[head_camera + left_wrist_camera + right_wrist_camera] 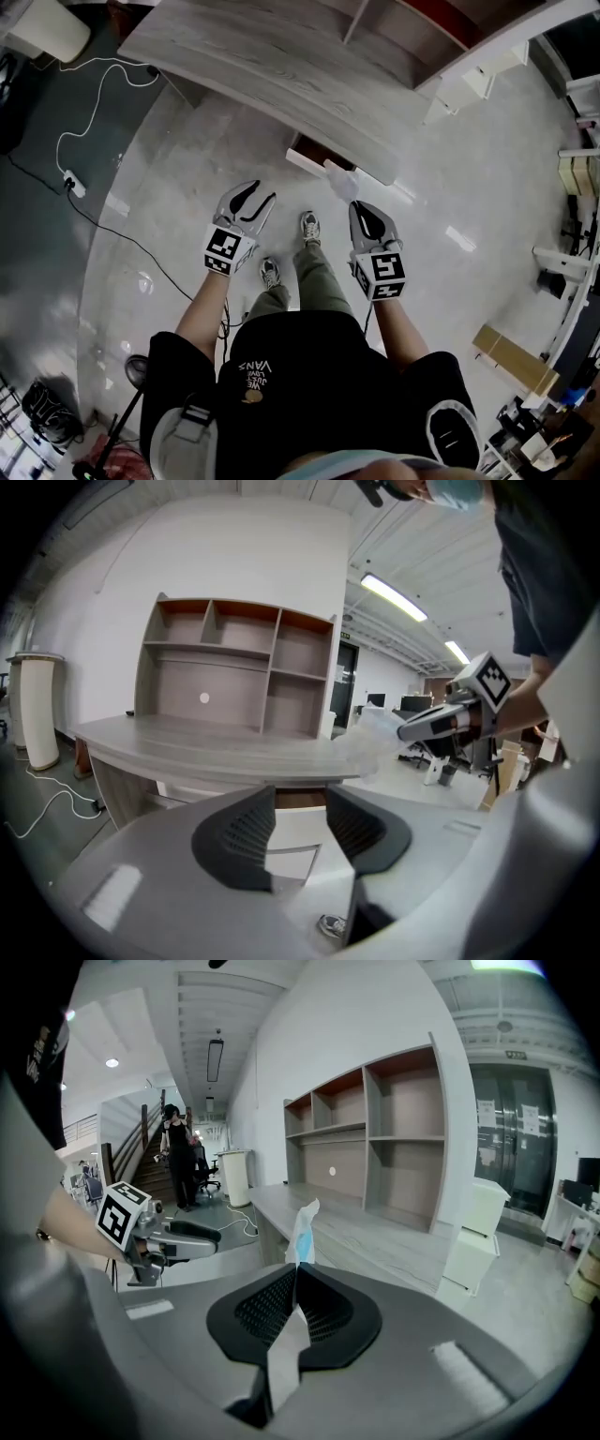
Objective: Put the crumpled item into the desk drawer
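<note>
While the right gripper (296,1279) is clamped on only a thin fold of the item (303,1227), the light wad could slip free, or snag on the desk (262,66) edge above the drawer (305,164), which stands only partly out (a narrow gap, I judge). The item hangs just in front of that drawer. The left gripper (298,832) has its jaws parted, with nothing between them. The desk is pale wood grain and backed by open shelves (239,667). The floor (187,178) is glossy, and a cable (94,103) trails across it.

Open-plan office: curved desk (281,75), cubby shelving (234,667), strip lights (394,597).
</note>
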